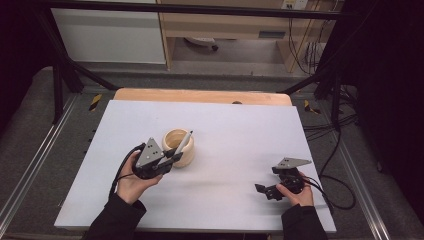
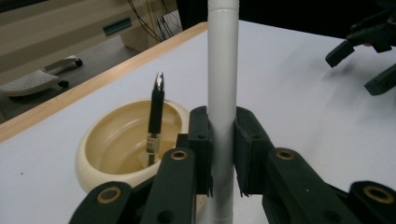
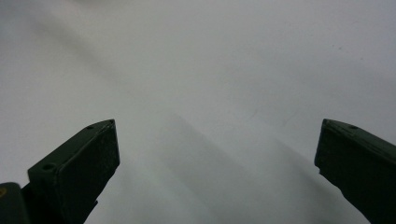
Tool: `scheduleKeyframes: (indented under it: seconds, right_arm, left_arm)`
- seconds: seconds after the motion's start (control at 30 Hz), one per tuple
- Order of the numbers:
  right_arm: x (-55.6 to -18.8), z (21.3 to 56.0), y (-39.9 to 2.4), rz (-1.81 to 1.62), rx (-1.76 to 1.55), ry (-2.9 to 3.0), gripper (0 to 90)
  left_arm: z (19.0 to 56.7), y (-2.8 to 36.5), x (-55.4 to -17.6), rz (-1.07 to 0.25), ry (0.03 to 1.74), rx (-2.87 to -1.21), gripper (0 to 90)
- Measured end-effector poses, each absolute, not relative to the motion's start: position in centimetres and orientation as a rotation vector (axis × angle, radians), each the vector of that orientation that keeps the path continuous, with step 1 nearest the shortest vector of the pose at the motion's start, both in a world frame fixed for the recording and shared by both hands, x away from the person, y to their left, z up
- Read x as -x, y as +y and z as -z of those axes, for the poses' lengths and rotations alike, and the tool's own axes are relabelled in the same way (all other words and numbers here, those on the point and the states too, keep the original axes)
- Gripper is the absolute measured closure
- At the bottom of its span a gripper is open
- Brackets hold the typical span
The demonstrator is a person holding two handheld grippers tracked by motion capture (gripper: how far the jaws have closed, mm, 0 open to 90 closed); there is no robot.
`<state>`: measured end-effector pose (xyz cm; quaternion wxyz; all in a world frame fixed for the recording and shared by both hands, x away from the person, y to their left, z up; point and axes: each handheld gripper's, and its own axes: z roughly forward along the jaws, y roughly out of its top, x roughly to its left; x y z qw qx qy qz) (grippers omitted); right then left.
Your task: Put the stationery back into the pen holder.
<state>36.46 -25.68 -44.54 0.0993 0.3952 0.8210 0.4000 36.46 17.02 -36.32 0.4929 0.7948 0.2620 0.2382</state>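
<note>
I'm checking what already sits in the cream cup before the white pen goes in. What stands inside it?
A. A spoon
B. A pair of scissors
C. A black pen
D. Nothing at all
C: a black pen stands upright inside the cream cup, beside the white pen clamped in the left gripper.

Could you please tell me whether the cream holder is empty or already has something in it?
Not empty: a black pen stands inside the cream holder, leaning on its wall.
</note>
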Motion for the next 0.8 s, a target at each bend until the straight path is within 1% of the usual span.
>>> scheduleKeyframes:
  seconds: [0.47,0.8]
  right_arm:
    - [-36.5,44.6,-25.7,-1.184,-1.166,2.431,0.7]
    - [-36.5,44.6,-25.7,-1.179,-1.162,2.435,0.7]
  left_arm:
    - [34.4,17.8,-38.7,-0.61,0.712,-1.846,77.6]
    - [33.6,17.3,-40.3,-0.624,0.744,-1.806,77.7]
